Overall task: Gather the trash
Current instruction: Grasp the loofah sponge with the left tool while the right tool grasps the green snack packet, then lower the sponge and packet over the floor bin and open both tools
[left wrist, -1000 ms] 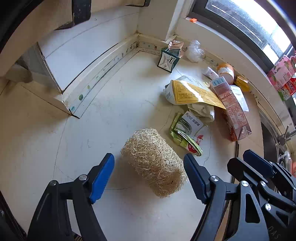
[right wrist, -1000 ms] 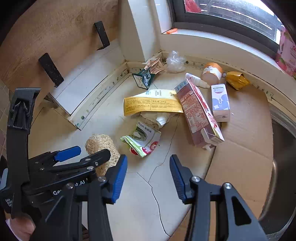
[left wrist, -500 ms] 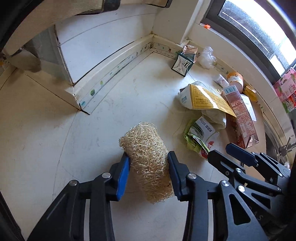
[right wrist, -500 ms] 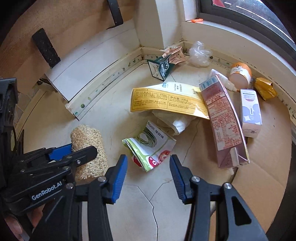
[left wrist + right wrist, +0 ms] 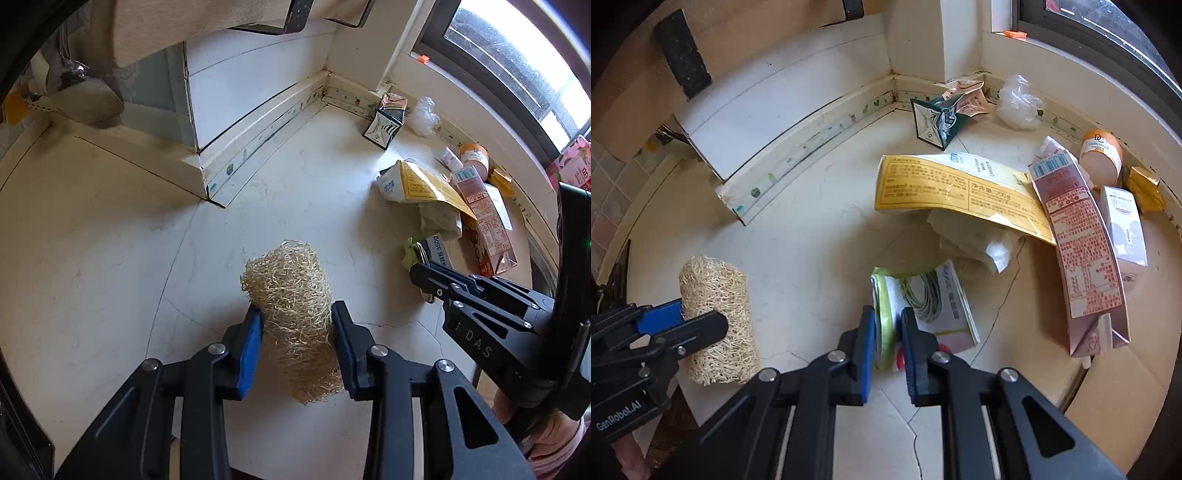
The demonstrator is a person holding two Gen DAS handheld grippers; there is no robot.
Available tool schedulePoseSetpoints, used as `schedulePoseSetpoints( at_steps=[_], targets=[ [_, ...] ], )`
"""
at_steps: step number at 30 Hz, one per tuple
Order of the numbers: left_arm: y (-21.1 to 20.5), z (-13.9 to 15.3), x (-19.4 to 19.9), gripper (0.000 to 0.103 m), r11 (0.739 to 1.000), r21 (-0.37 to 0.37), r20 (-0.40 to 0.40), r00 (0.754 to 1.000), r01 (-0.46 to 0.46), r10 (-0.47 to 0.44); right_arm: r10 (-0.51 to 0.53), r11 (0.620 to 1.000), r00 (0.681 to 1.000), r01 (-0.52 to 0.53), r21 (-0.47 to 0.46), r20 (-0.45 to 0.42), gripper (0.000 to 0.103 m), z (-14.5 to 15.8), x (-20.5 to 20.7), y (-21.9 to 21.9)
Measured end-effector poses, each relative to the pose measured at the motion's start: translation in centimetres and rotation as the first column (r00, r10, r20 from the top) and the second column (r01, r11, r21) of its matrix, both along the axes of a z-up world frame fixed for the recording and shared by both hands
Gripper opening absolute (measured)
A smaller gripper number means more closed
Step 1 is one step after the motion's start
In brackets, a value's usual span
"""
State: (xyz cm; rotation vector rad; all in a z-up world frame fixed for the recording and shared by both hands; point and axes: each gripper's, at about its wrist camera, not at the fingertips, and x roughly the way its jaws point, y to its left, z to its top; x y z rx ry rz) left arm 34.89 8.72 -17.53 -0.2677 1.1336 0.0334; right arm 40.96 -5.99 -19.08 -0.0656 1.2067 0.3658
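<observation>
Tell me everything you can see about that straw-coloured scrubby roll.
The loofah is a stubby cylinder of coarse, tangled, pale tan fibres, dry-looking and frayed at its open ends. It lies on its side on the white counter, apart from the other litter. The left claw is shut on it, its blue pads pressing both long sides near one end. In the right view the same roll shows beside the other claw, which does not touch it.

We see a pale cracked countertop (image 5: 820, 258), a window (image 5: 517, 66) at two o'clock, a cardboard sheet (image 5: 1115, 391) at four o'clock, and a wooden shelf (image 5: 207, 29) at twelve.
</observation>
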Motion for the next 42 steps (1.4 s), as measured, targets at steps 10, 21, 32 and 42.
schedulePoseSetpoints(
  at_steps=[10,21,32,42],
  targets=[
    [-0.3,4.2,-4.9,0.034,0.992,0.003,0.057,0.99,0.13,-0.13,-0.09,0.99,0.996,0.088,0.107,0.007,0.011,5.1,-6.2,-0.7],
    [-0.3,7.4,-12.0,0.034,0.952,0.034,0.101,0.946,0.305,-0.307,-0.228,0.963,0.973,0.219,0.16,0.043,0.011,9.4,-15.7,-1.5],
    [-2.8,7.7,-17.4,0.034,0.893,0.075,0.141,0.882,0.444,-0.45,-0.341,0.932,0.939,0.331,0.15,0.049,0.011,10.9,-24.5,-2.0],
    [-4.2,7.0,-21.0,0.034,0.881,0.074,0.126,0.872,0.467,-0.473,-0.349,0.928,0.936,0.339,0.155,0.043,0.011,11.6,-29.1,-3.2]
  ],
)
